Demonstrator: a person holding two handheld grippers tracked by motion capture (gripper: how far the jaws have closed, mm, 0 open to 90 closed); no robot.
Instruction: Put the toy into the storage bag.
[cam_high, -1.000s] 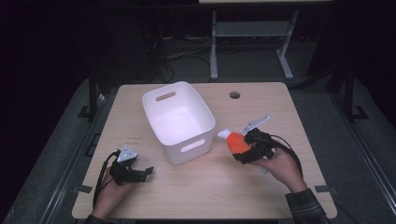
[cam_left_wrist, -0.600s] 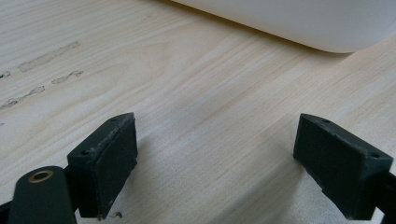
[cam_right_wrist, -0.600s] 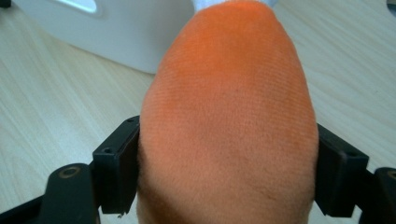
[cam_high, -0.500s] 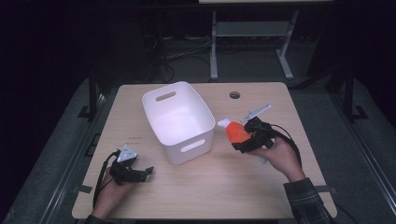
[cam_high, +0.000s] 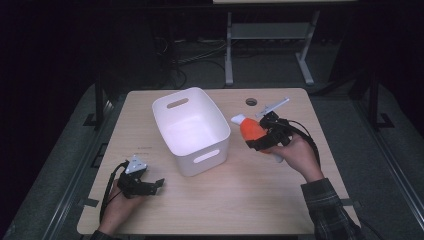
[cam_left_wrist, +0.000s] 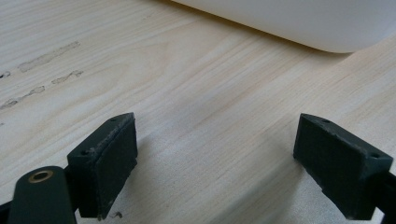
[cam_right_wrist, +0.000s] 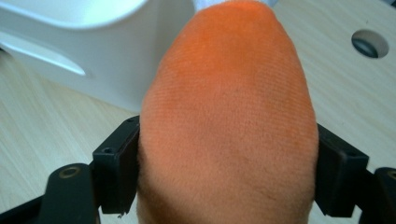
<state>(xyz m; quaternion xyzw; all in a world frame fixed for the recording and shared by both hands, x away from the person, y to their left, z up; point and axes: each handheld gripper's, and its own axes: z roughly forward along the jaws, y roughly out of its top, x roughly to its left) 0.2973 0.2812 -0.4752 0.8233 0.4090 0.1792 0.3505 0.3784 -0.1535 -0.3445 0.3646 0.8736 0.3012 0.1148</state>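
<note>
I am looking down on a pale wooden table in a dark room, with a white bin standing near its middle. To the right of the bin, just beside its rim, my right gripper is clamping a soft orange thing with a white end, jaws pressed into both of its sides. In the right gripper view the orange fabric is bulging between the pads, so the hold looks firm. I judge I am carrying it toward the bin to drop it in. In front of the bin and to its left, my left gripper is resting low on the table, jaws spread wide around nothing, probably parked out of the way.
</note>
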